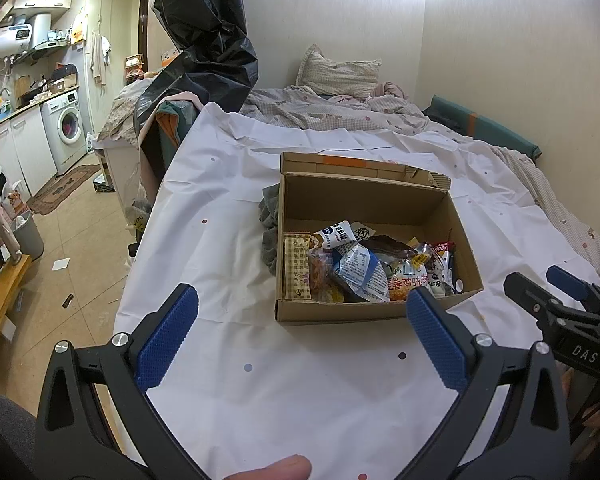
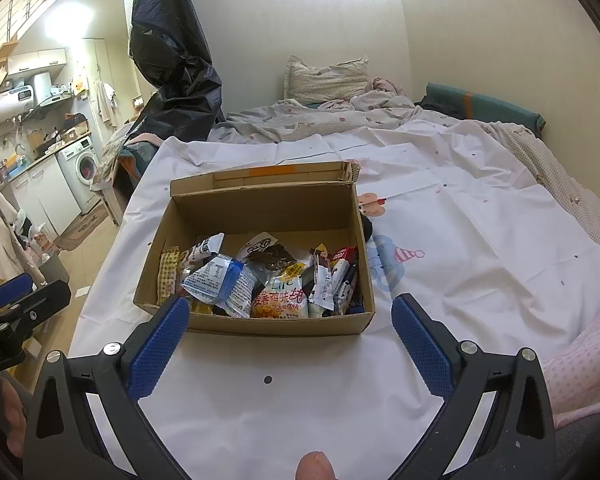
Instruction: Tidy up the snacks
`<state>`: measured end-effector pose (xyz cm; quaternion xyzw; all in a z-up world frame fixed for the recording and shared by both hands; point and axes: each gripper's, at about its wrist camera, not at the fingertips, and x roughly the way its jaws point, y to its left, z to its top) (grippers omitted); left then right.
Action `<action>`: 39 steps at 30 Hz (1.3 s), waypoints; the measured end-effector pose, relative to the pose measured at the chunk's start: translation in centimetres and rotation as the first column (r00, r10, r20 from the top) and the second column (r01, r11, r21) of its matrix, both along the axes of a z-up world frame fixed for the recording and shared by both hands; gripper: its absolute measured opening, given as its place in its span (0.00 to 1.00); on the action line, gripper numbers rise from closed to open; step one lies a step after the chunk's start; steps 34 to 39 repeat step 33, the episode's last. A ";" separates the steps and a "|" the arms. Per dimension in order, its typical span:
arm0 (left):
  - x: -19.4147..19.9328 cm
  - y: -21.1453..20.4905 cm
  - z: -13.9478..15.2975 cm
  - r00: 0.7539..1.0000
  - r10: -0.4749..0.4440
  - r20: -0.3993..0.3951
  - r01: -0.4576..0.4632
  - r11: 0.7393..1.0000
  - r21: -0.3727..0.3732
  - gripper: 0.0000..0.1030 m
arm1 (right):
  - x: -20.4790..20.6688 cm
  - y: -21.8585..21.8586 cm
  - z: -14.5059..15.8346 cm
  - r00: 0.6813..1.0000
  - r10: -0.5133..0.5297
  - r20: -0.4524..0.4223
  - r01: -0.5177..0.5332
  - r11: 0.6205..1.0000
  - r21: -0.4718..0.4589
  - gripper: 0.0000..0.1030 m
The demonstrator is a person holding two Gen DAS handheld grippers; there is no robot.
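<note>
We hold both tools over the bed, facing a cardboard box (image 1: 374, 312) that sits on a white sheet (image 1: 220, 248) spread across the mattress. The box is open at the top, its lid flap (image 2: 260, 178) folded back on the far side. Snack packets (image 2: 260, 276) fill the near half of the box floor; the far half is bare cardboard.

Left hand-held gripper (image 1: 302, 312): fingers spread wide, nothing between them, above the sheet just short of the box's near wall. Its right finger overlaps the box's near right corner in the left wrist view.

Right hand-held gripper (image 2: 290, 316): also spread wide and empty, fingers straddling the near wall of the box from above, not touching it as far as we can tell.

A grey cloth (image 1: 270, 232) lies bunched against the box's left side. A cartoon print (image 2: 396, 256) shows on the sheet just right of the box.

Open sheet lies in front of the box and widely to its right. The left edge of the bed drops to a tiled floor (image 1: 72, 264). Rumpled bedding (image 1: 332, 114) and a pillow (image 1: 338, 74) lie well beyond the box.
</note>
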<state>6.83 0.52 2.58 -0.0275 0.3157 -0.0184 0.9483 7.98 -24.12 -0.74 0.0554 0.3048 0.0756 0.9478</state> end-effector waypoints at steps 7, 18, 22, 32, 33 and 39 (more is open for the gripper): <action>0.0 0.0 0.0 1.000 0.000 0.001 0.000 1.000 0.000 1.00 | 0.0 0.1 0.0 1.000 0.000 0.000 0.000 1.000 0.001 1.00; 0.0 0.1 0.0 1.000 0.000 0.000 0.000 1.000 -0.001 1.00 | -0.1 0.1 0.0 1.000 0.000 0.000 0.000 1.000 0.000 1.00; 0.0 0.0 0.0 1.000 -0.002 -0.002 0.002 1.000 -0.002 1.00 | 0.0 0.2 -0.1 1.000 0.002 -0.003 -0.002 1.000 0.001 1.00; 0.0 -0.2 -0.1 1.000 -0.006 -0.010 0.006 1.000 -0.018 1.00 | 0.1 0.0 0.0 1.000 0.015 -0.005 -0.015 1.000 0.006 1.00; 0.1 -0.2 -0.2 1.000 -0.007 -0.013 0.007 1.000 -0.021 1.00 | 0.1 0.0 0.0 1.000 0.016 -0.005 -0.016 1.000 0.006 1.00; 0.1 -0.2 -0.2 1.000 -0.007 -0.013 0.007 1.000 -0.021 1.00 | 0.1 0.0 0.0 1.000 0.016 -0.005 -0.016 1.000 0.006 1.00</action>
